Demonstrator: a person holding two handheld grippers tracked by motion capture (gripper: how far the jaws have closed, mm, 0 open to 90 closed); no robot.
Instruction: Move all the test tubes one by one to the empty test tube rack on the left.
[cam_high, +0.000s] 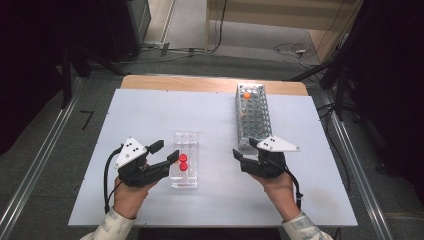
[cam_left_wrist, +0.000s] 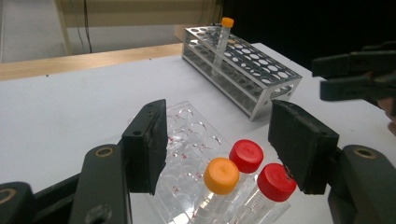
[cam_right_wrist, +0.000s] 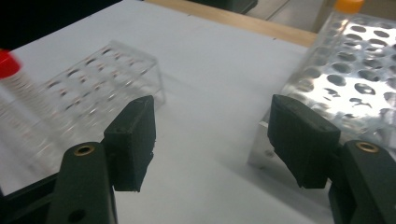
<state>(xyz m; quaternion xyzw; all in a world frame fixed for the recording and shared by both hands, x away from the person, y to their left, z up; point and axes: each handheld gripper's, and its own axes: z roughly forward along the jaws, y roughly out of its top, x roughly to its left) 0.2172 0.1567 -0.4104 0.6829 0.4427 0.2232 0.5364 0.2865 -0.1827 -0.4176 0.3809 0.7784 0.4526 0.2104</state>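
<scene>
A clear plastic rack (cam_high: 185, 140) lies mid-table and holds two red-capped tubes (cam_high: 183, 162). My left gripper (cam_high: 168, 150) hovers at the rack's left side. Its own view shows the jaws (cam_left_wrist: 224, 135) open above an orange-capped tube (cam_left_wrist: 221, 175) and two red-capped tubes (cam_left_wrist: 246, 155) (cam_left_wrist: 276, 182); the pads touch none of them. The right gripper (cam_high: 244, 147) stands open and empty between the clear rack and the metal rack (cam_high: 253, 117). In its view (cam_right_wrist: 212, 135), bare table lies between the pads. One orange-capped tube (cam_high: 246, 94) stands at the metal rack's far end.
The metal rack (cam_right_wrist: 355, 79) lies close by the right jaw, and the clear rack (cam_right_wrist: 93, 88) sits farther off to the left. A wooden strip (cam_high: 210, 82) runs along the table's far edge. Cables and dark stands crowd the floor beyond it.
</scene>
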